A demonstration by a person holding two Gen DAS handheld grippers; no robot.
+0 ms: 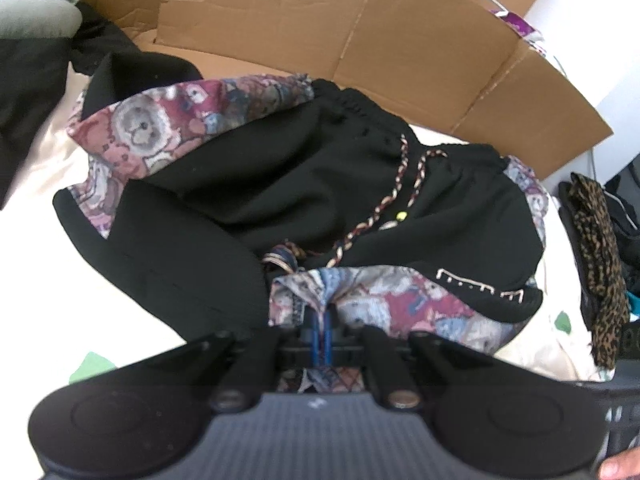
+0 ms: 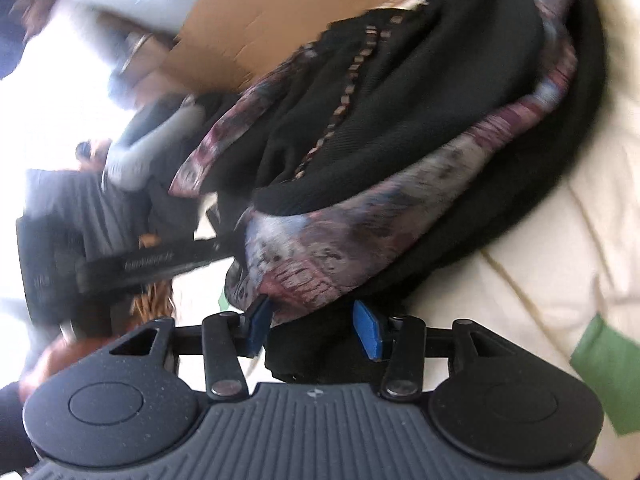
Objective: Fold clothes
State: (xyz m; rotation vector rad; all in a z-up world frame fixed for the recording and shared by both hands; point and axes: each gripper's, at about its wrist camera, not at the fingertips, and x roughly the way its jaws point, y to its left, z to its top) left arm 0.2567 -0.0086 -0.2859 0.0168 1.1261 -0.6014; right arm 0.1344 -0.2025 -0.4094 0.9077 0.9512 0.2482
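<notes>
- Left wrist view: the left gripper (image 1: 320, 326), low centre, is clamped on a patterned hem of the black garment (image 1: 304, 184), which lies half-folded mid-frame on the cream sheet (image 1: 36, 264).
- Right wrist view: the right gripper (image 2: 314, 326) has its jaws apart around bunched fabric; whether they grip it is unclear. Folding looks unfinished.

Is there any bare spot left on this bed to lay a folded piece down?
Bare cream sheet lies left of the black garment with teddy-bear lining, and more along its other side. Crowded: cardboard behind, dark clothes at far left, and a leopard-print piece at the right edge.
</notes>
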